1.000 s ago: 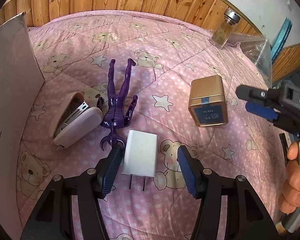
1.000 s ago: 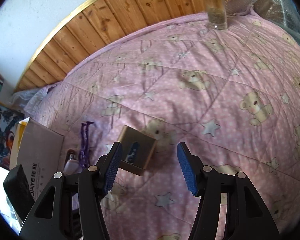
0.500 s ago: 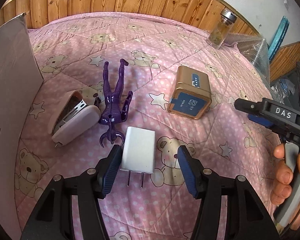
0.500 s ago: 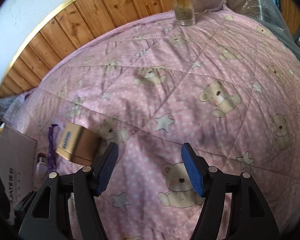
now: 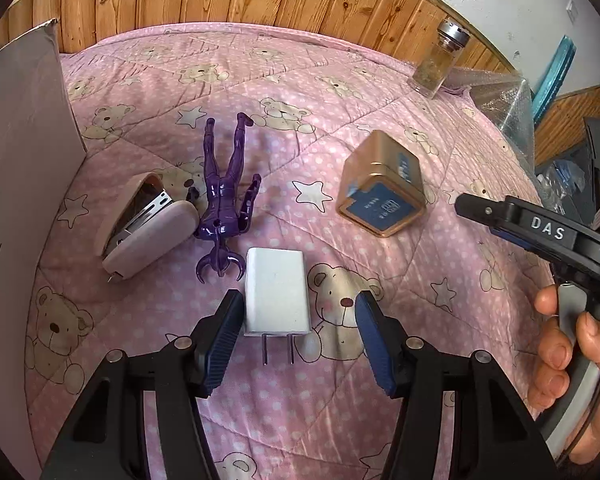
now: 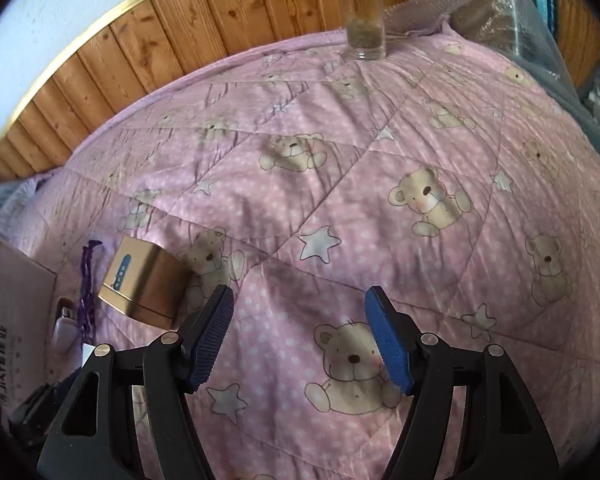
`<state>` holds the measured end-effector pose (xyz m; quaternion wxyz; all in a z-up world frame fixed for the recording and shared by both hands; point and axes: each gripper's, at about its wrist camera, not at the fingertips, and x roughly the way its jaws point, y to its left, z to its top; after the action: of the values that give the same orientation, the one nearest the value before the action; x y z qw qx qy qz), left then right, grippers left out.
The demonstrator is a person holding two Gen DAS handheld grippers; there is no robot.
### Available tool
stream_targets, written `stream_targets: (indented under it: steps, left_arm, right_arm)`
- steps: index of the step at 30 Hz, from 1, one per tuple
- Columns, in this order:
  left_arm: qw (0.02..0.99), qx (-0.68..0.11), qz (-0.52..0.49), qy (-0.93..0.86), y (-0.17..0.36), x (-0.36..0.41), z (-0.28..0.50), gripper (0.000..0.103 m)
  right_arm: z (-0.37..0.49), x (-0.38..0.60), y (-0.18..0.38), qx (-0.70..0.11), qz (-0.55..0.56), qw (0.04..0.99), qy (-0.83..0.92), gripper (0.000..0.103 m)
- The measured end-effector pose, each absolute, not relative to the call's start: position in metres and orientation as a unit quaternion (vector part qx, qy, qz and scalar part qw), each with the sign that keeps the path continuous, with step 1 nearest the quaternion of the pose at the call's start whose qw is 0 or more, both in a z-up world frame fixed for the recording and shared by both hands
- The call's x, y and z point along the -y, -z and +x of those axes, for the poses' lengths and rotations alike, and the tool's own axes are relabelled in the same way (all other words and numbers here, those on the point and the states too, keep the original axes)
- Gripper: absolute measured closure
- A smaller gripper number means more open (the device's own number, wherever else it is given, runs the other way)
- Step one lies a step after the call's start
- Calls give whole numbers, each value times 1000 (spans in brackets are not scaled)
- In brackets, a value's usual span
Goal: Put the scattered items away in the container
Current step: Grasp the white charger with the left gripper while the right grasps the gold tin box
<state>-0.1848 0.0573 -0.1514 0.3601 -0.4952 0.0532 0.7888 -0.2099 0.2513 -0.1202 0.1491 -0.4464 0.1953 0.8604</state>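
Left gripper (image 5: 298, 334) spread wide, straddling white charger (image 5: 277, 292) lying prongs-toward-camera, lined up to pinch it; right gripper (image 6: 300, 338) wide, empty, off gold tin (image 6: 144, 286).

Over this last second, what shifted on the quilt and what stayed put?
The gold tin has tipped and turned, its blue face now angled away from the right gripper, which has pulled off to the tin's right, open and empty. The left gripper, charger, purple figure and stapler stayed put.
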Motion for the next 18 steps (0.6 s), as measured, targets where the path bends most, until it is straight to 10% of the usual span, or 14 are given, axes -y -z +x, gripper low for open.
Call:
stream_targets:
  steps: [18]
  left_arm:
    - [369,-48,-494,-786,152,-62,-185,45]
  right_arm:
    - [-205,-249,121,-186,-449,151,-861,32]
